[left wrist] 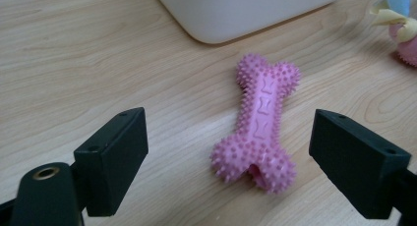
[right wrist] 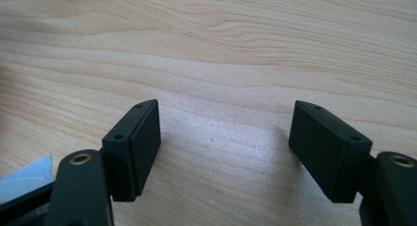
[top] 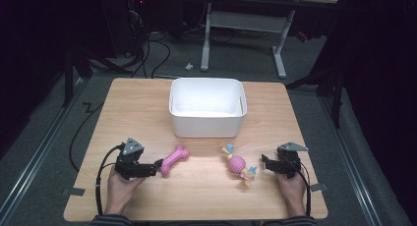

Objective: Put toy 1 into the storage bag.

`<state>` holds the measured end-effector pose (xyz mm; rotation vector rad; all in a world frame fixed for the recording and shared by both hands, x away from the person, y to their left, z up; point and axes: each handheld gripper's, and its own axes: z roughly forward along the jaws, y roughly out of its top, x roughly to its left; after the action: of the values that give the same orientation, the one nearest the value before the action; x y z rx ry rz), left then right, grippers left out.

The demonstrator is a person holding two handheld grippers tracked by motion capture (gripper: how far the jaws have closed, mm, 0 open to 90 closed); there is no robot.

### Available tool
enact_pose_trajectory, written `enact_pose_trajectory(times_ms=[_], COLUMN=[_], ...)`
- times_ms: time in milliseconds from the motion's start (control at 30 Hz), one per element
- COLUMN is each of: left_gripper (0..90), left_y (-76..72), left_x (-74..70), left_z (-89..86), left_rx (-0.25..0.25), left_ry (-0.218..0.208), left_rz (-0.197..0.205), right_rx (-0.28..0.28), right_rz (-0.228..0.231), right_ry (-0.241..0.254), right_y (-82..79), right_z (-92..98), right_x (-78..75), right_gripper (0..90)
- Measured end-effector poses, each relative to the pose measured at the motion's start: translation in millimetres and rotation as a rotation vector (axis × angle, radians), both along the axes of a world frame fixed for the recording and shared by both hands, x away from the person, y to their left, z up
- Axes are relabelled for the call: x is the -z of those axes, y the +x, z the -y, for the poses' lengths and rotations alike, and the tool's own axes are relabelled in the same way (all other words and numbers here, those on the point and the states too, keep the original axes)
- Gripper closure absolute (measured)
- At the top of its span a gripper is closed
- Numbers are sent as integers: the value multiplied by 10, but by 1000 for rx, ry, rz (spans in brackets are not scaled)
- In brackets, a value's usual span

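A pink spiky bone toy (top: 174,159) lies on the wooden table (top: 147,103), left of centre. My left gripper (top: 158,164) is open right at its near end. In the left gripper view the bone (left wrist: 260,118) lies lengthwise, its near knob level with the jaw tips of the left gripper (left wrist: 228,152), untouched by either jaw. A pink ribbed ball toy (top: 237,164) with yellow and blue ends lies right of centre. My right gripper (top: 264,162) stands open just right of it. In its own view the right gripper (right wrist: 223,137) has bare wood between its jaws.
A white rectangular bin (top: 207,108) stands at the middle back of the table, its corner (left wrist: 236,14) just beyond the bone. The ball toy's end (left wrist: 401,24) shows at the left gripper view's upper right. A blue scrap (right wrist: 27,177) lies at the right gripper view's lower left.
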<state>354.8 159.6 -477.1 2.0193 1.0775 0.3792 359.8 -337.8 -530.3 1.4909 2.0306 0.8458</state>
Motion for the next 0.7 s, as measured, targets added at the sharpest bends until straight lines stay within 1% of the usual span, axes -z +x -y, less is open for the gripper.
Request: enact_pose_trajectory(times_ms=[100, 167, 200, 267, 367, 400, 500, 533, 567, 700], left_gripper=[154, 160, 180, 196, 209, 219, 229, 233, 235, 255], left_y=[28, 62, 82, 118, 168, 178, 210, 216, 228, 255], left_x=[5, 20, 28, 47, 86, 101, 151, 165, 182, 230], left_z=[77, 136, 164, 217, 310, 335, 397, 412, 432, 482], left_rx=[18, 40, 48, 53, 67, 71, 83, 89, 90, 98], left_ry=[10, 17, 25, 35, 62, 63, 88, 87, 101, 124], left_rz=[-2, -15, -23, -32, -42, -43, -49, -57, -55, -66], right_rx=[0, 0, 0, 0, 0, 0, 0, 0, 0, 0], right_rz=[0, 0, 0, 0, 0, 0, 0, 0, 0, 0], right_ry=[0, 0, 0, 0, 0, 0, 0, 0, 0, 0], right_y=[0, 0, 0, 0, 0, 0, 0, 0, 0, 0], right_z=[0, 0, 0, 0, 0, 0, 0, 0, 0, 0], right_x=[0, 0, 0, 0, 0, 0, 0, 0, 0, 0], right_gripper=[283, 283, 283, 283, 283, 283, 283, 283, 283, 283])
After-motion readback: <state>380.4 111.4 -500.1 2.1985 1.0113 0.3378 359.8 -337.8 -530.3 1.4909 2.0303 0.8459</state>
